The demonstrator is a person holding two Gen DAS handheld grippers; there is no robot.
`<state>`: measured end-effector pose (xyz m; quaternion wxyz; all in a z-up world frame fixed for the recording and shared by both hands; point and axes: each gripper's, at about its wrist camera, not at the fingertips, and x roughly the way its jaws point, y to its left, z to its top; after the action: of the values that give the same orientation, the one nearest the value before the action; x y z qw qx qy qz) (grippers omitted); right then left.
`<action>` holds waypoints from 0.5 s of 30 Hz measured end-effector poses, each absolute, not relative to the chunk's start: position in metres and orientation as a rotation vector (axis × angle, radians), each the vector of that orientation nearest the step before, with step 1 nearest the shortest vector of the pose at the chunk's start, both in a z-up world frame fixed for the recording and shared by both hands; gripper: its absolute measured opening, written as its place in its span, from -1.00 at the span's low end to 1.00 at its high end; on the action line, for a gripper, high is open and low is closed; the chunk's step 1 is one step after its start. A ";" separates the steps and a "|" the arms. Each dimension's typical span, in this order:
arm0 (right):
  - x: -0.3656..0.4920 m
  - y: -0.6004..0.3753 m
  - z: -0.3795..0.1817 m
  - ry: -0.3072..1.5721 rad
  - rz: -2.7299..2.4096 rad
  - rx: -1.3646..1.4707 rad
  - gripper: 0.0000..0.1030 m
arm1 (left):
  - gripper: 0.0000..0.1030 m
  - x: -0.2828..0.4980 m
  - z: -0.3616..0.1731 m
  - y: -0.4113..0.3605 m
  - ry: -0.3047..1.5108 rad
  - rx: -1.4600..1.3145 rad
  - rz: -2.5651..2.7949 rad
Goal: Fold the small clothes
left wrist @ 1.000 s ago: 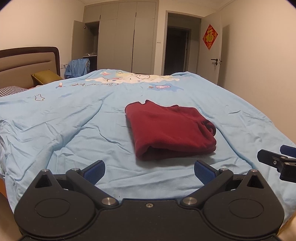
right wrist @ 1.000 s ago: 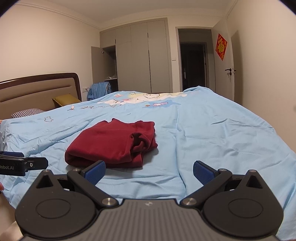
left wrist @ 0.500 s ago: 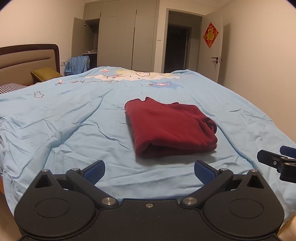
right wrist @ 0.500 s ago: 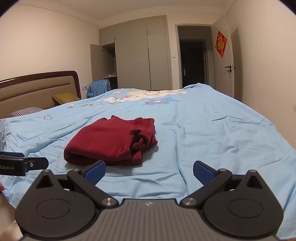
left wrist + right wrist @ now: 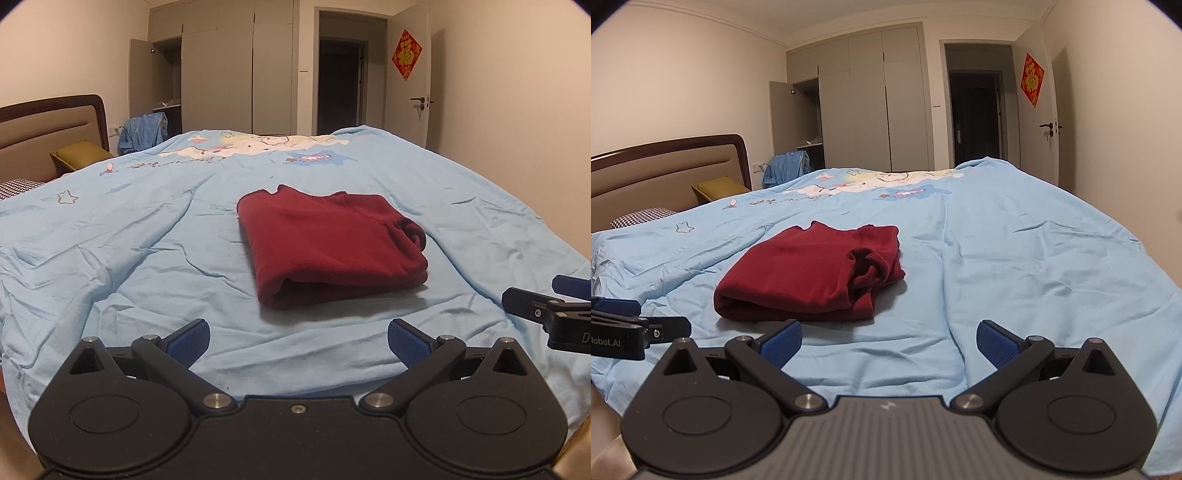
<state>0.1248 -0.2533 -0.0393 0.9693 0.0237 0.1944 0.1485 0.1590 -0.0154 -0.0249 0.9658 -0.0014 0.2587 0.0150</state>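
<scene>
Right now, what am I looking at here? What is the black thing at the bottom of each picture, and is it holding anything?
There is no robot here. A person holds a hand tool in each hand, and each tool carries its own camera looking forward along its two blue-tipped fingers. One picture comes from the left gripper, the other from the right gripper; the black shape at the bottom is the tool itself. Each camera also catches the other tool at the edge of its picture. Both tools have their fingers spread wide and hold nothing. They hover over a bed with a light blue quilt. On it lies a dark red garment, already folded into a neat bundle, untouched by either tool. Behind are a wardrobe and a door.
</scene>
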 end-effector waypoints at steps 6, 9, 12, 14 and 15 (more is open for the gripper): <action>0.130 -0.253 -0.043 0.411 0.297 0.047 1.00 | 0.99 0.165 -0.027 -0.016 0.533 -0.013 0.022; 0.133 -0.253 -0.045 0.420 0.295 0.048 1.00 | 0.99 0.168 -0.028 -0.016 0.539 -0.014 0.020; 0.136 -0.252 -0.046 0.429 0.296 0.047 1.00 | 0.99 0.170 -0.030 -0.016 0.547 -0.015 0.019; 0.138 -0.251 -0.047 0.434 0.296 0.046 1.00 | 0.99 0.173 -0.031 -0.016 0.551 -0.016 0.020; 0.139 -0.251 -0.047 0.437 0.296 0.046 1.00 | 0.99 0.174 -0.031 -0.016 0.554 -0.018 0.020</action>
<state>0.1394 -0.2511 -0.0474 0.9651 0.0227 0.2157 0.1464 0.1738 -0.0156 -0.0314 0.9618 -0.0088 0.2733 0.0100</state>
